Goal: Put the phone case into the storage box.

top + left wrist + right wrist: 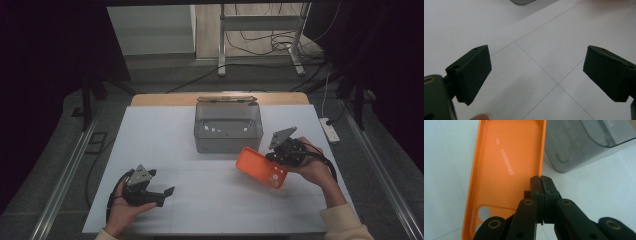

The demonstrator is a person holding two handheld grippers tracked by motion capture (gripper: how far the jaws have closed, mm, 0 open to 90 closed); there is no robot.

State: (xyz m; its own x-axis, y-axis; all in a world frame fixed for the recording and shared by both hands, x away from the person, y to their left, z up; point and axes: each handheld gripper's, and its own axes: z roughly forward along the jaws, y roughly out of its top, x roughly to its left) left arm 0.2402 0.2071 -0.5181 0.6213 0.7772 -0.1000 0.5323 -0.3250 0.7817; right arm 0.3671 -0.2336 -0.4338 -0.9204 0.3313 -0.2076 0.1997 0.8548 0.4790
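An orange phone case hangs tilted just above the white table, inner side showing, camera cutouts toward the holder. My right gripper is shut on the case's long side wall, its two jaws pressed together over the rim. Right behind it stands a clear grey plastic box, open at the top. My left gripper rests low at the table's front left, open, its jaws wide apart with bare table between them.
The white tabletop has free room in the middle and front. A corner of the grey box edges the left gripper view. A white power strip lies off the table's right side. A metal stand is behind the table.
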